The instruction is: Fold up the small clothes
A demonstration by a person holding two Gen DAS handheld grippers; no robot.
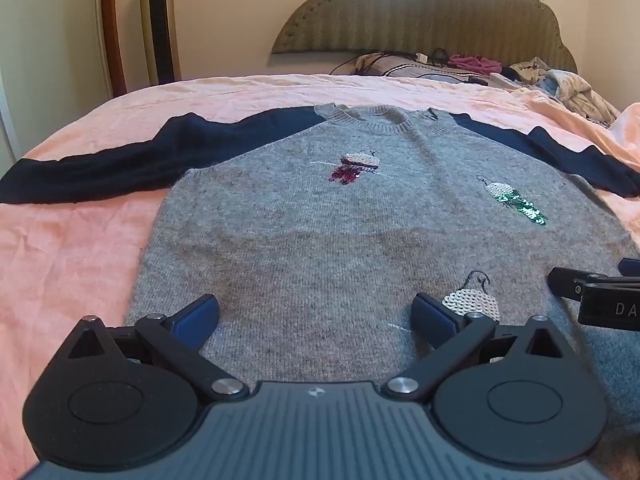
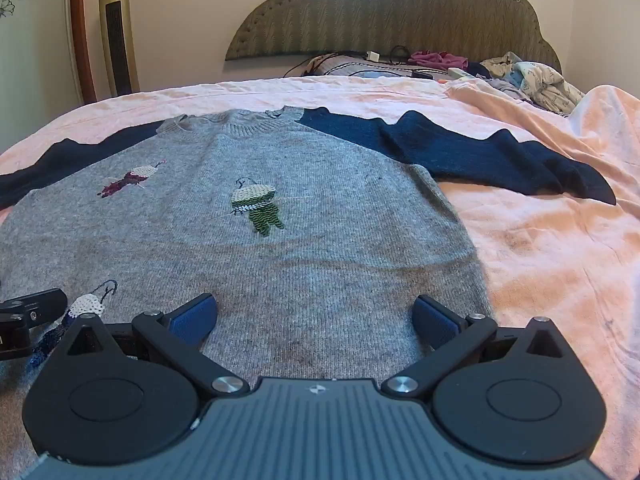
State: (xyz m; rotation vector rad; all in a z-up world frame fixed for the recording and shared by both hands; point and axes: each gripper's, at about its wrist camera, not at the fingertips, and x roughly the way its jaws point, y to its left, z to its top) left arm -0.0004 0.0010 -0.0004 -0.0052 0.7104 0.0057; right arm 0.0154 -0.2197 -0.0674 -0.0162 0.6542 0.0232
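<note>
Two tools hover over the hem end of a grey sweater, which lies flat, front up, on a bed with a pink sheet. Left tool: jaws spread wide, nothing held, above the sweater's lower left part. Right tool: likewise spread and empty, above the lower right part. Both navy sleeves extend outward from the sweater; its collar points toward the headboard.

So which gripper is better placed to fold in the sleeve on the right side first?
Right gripper: open over the sweater near its right edge, the navy right sleeve just ahead. The left gripper sits farther across.
</note>
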